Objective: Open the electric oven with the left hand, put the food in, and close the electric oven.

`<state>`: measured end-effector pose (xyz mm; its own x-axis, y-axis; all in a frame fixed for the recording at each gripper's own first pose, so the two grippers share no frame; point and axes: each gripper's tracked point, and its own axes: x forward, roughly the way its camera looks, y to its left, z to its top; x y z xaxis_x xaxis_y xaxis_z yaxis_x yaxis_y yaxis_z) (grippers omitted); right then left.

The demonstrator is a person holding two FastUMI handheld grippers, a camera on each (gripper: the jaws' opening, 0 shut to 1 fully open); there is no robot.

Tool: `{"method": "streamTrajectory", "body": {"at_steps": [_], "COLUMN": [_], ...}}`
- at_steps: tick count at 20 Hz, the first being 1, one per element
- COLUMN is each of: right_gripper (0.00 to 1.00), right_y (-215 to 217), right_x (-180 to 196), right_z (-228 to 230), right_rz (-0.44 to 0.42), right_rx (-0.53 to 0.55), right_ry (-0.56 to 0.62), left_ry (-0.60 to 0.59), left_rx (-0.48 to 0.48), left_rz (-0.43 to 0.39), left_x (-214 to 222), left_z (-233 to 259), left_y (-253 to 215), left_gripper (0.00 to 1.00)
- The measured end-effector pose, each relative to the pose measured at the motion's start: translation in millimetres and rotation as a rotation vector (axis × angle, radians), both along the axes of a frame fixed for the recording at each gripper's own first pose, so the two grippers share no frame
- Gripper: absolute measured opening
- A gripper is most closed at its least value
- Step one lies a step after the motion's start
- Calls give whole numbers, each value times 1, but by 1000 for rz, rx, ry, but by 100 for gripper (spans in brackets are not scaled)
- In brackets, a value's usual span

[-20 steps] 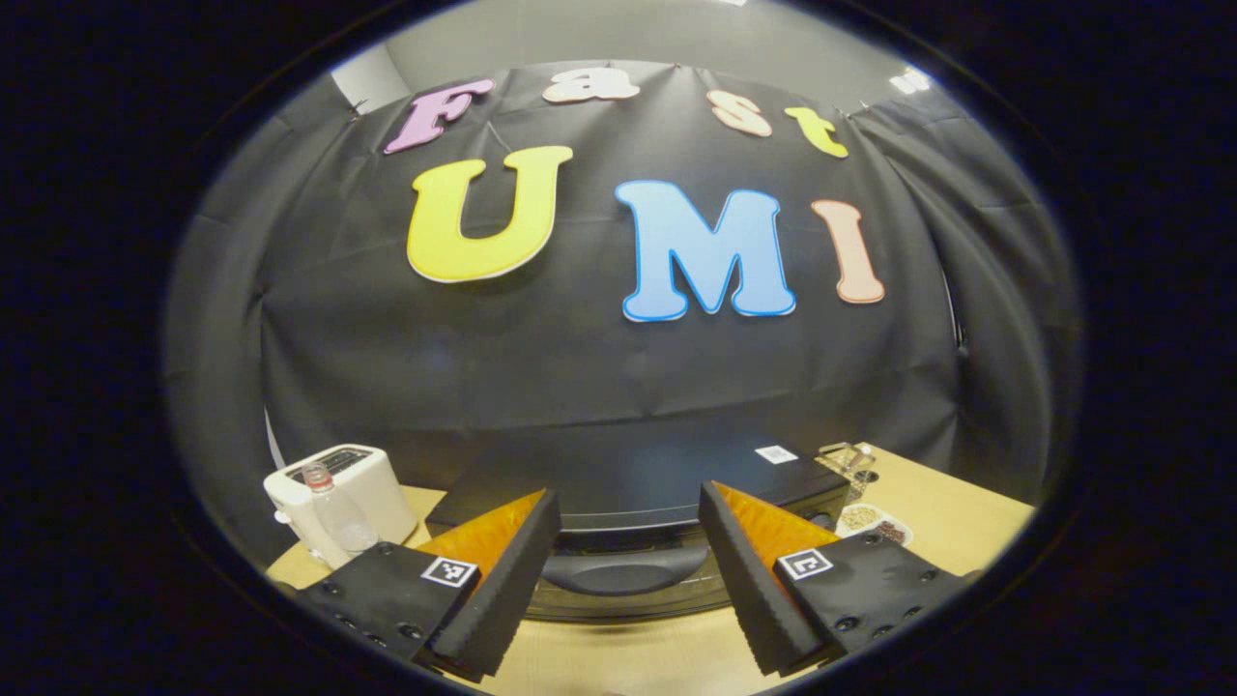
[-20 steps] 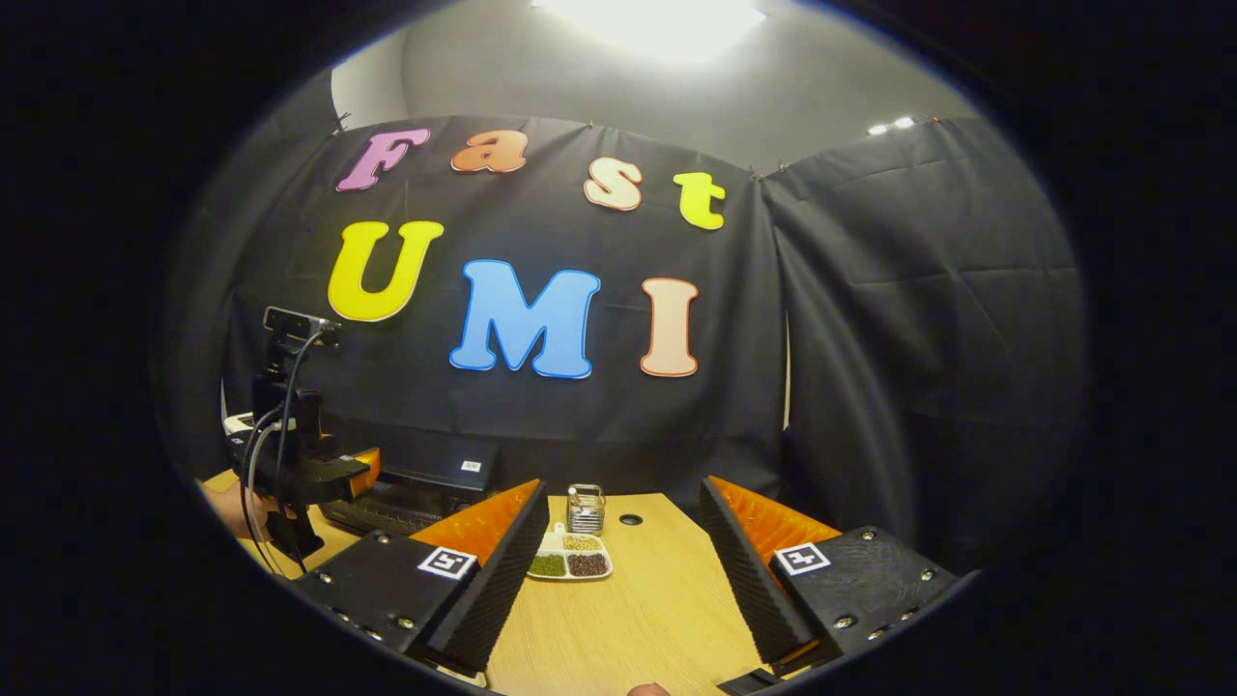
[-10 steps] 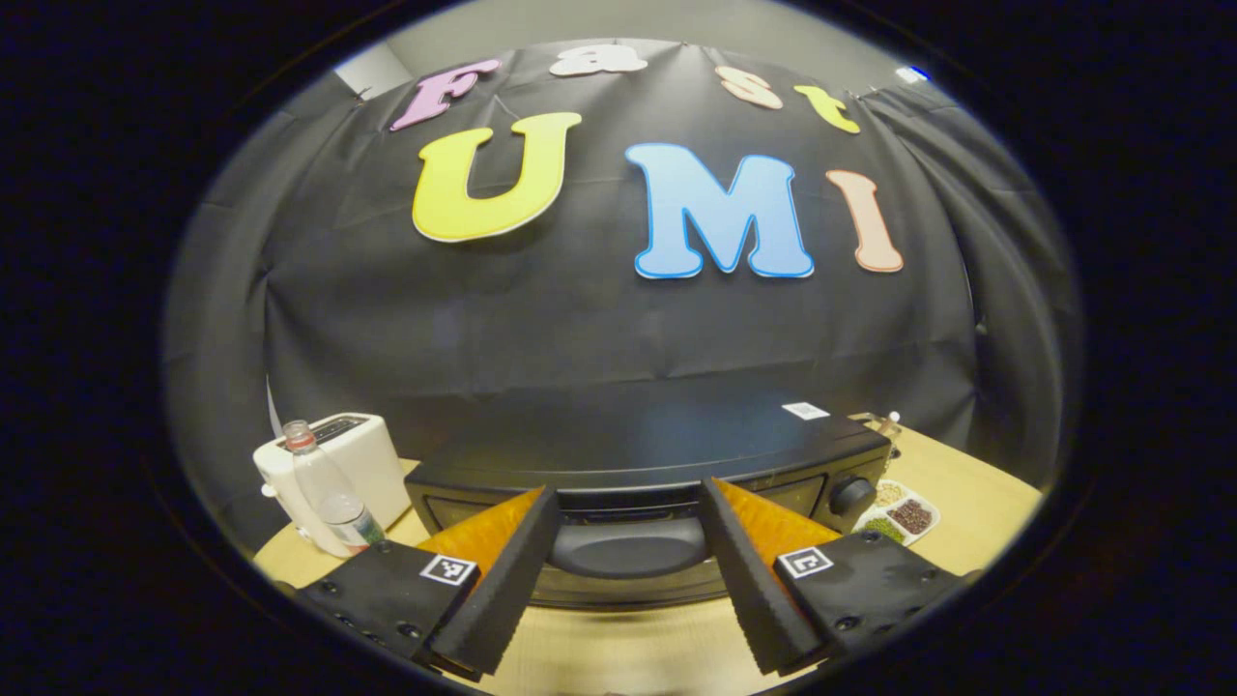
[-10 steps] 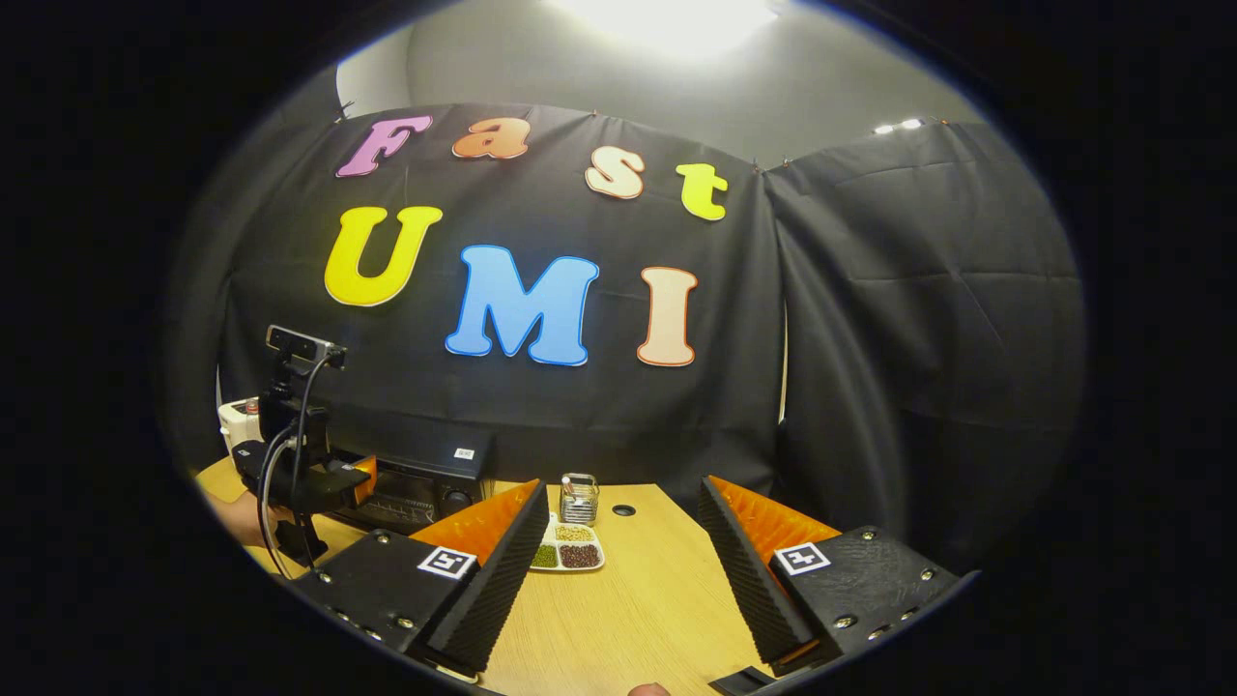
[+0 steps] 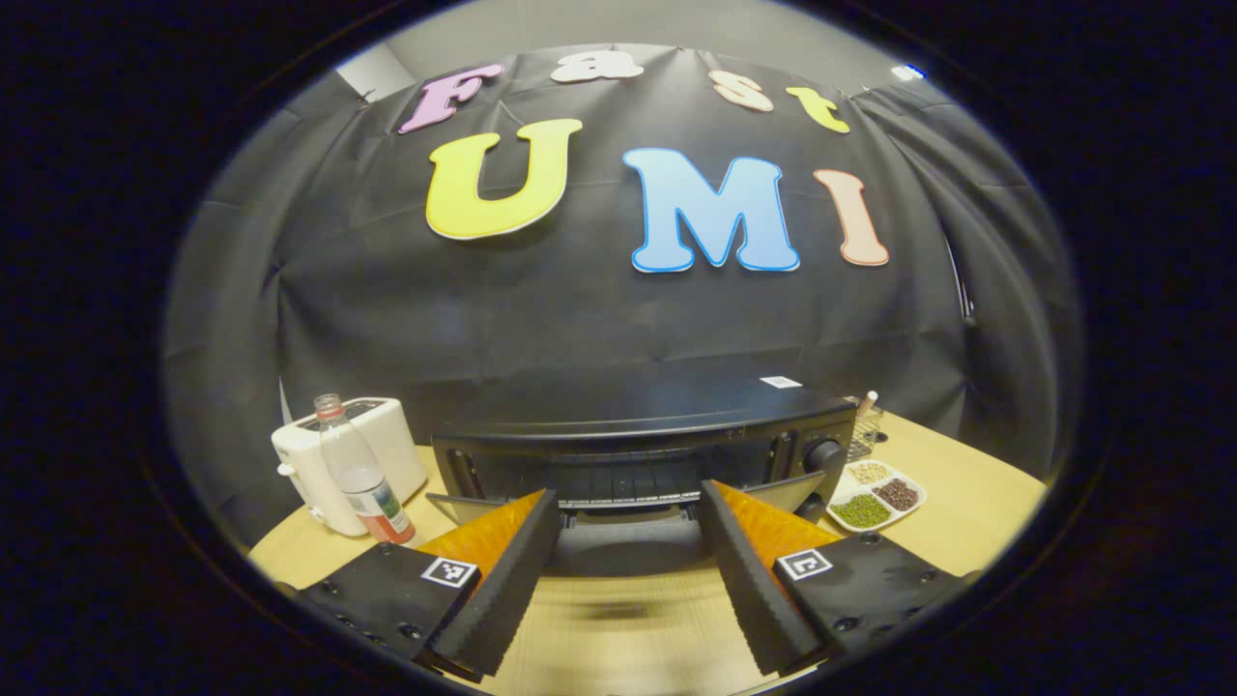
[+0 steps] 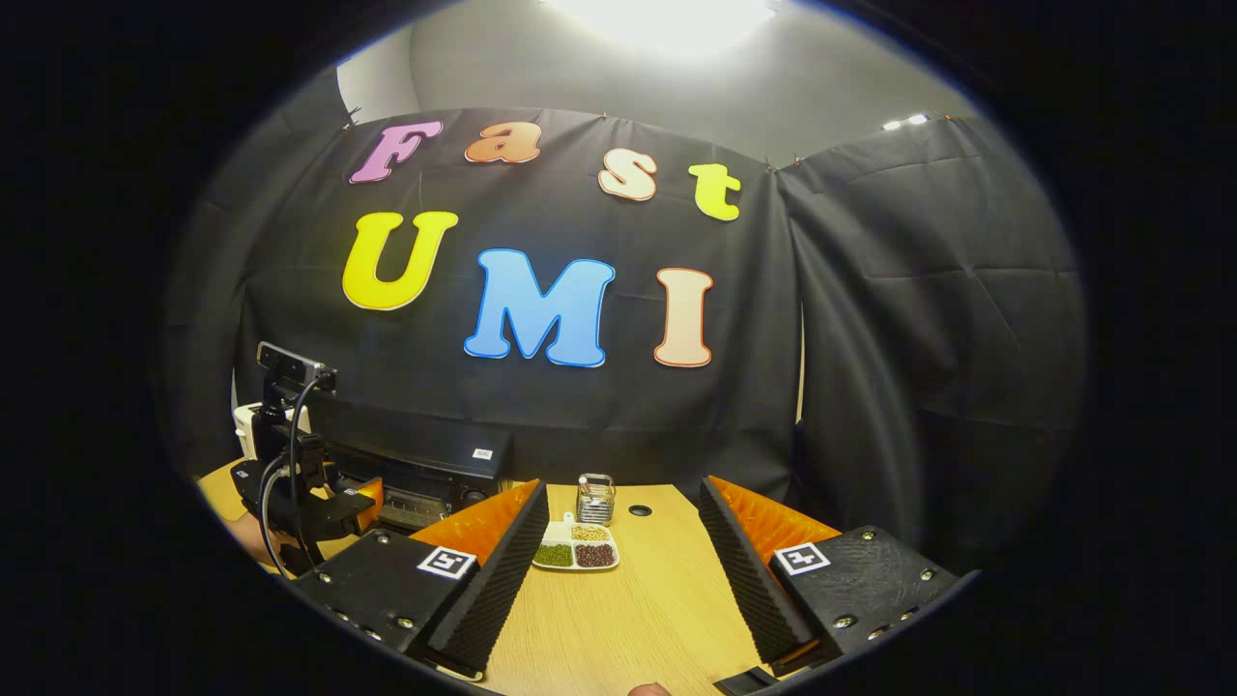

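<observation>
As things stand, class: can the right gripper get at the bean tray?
Probably yes. The right gripper is open, and the bean tray lies just ahead between its fingers on the table, with nothing between them.

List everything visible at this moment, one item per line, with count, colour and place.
electric oven: one, black, centre of table, door dropped open
toaster: one, white, left of oven
bottle: one, clear, in front of toaster
divided dish: one, white, holding beans, right of oven
wire holder: one, metal, behind dish
table: one, light wood
left gripper: one, open, before the oven door
right gripper: one, open, above the table
</observation>
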<state>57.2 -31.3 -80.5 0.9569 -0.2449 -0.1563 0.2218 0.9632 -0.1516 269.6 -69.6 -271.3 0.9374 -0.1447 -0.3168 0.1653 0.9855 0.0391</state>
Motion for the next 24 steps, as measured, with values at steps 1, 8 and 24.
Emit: {"method": "streamTrajectory", "body": {"at_steps": [1, 8, 24], "right_gripper": [96, 96, 96], "right_y": [0, -2, 26], "right_x": [-1, -12, -13], "right_z": [-2, -11, -23], "right_rz": [6, 44, 255], "right_rx": [3, 26, 75], "right_ry": [5, 47, 95], "left_ry": [9, 50, 116], "left_rx": [1, 19, 20], "left_rz": [2, 5, 109], "left_x": [-5, -38, -117], "left_z": [-2, -26, -41], "left_y": [1, 4, 33], "left_gripper": [96, 100, 100]}}
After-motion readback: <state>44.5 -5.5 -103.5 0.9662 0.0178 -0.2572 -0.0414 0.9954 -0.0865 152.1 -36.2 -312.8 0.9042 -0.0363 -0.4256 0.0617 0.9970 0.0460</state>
